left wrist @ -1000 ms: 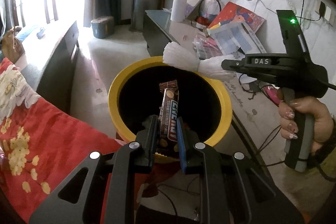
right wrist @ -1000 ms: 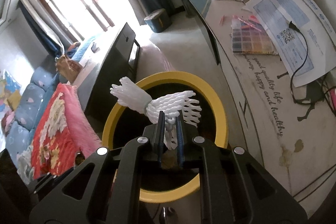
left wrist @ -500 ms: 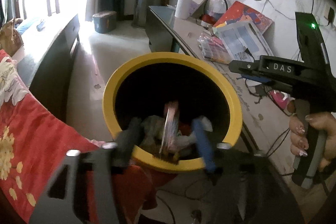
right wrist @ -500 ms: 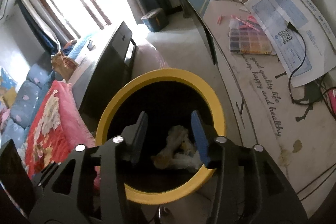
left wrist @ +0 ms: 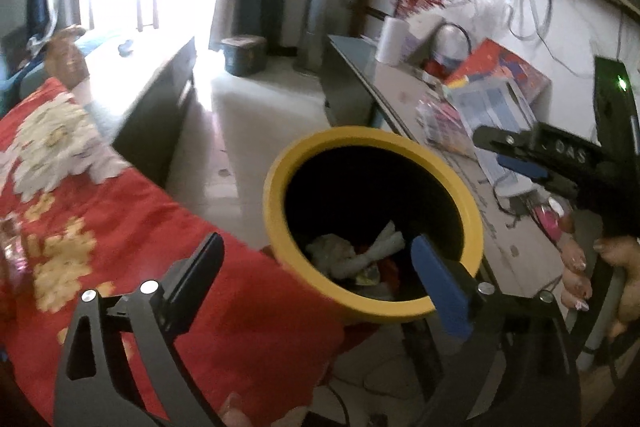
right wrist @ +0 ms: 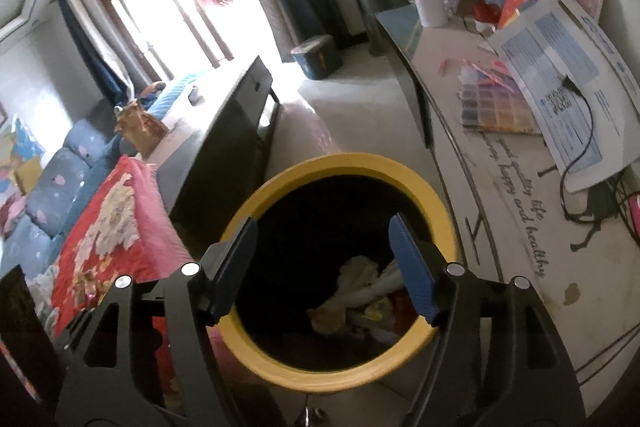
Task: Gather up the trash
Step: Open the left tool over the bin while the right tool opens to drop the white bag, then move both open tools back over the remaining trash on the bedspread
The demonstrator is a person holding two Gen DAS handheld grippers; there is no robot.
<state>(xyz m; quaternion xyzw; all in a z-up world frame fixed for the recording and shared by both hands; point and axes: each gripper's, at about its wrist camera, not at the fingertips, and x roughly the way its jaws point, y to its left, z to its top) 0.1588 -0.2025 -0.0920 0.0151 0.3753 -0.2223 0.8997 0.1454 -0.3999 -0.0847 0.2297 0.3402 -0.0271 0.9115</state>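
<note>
While both jaws have just been opening, the left gripper (left wrist: 320,279) and right gripper (right wrist: 324,259) gape empty; light, crushable trash (right wrist: 360,295) lies below them inside the bin (right wrist: 344,371), best pinched mid-bundle.

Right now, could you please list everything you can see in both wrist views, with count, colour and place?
trash bin: one, yellow rim, dark inside, on the floor below both grippers
trash: a pile, mostly white and pale, with red and yellow bits, at the bin's bottom
blanket: one, red with pale flowers, left of the bin
long table: one, pale, with script lettering, right of the bin
printed sheet: one, white and blue, on the table under a black cable
paper roll: one, white, at the table's far end
left hand-held gripper: black, one blue pad, open, nothing between its fingers
right hand-held gripper: same build, open, empty, above the bin
hand: one, gripping the right gripper's handle
</note>
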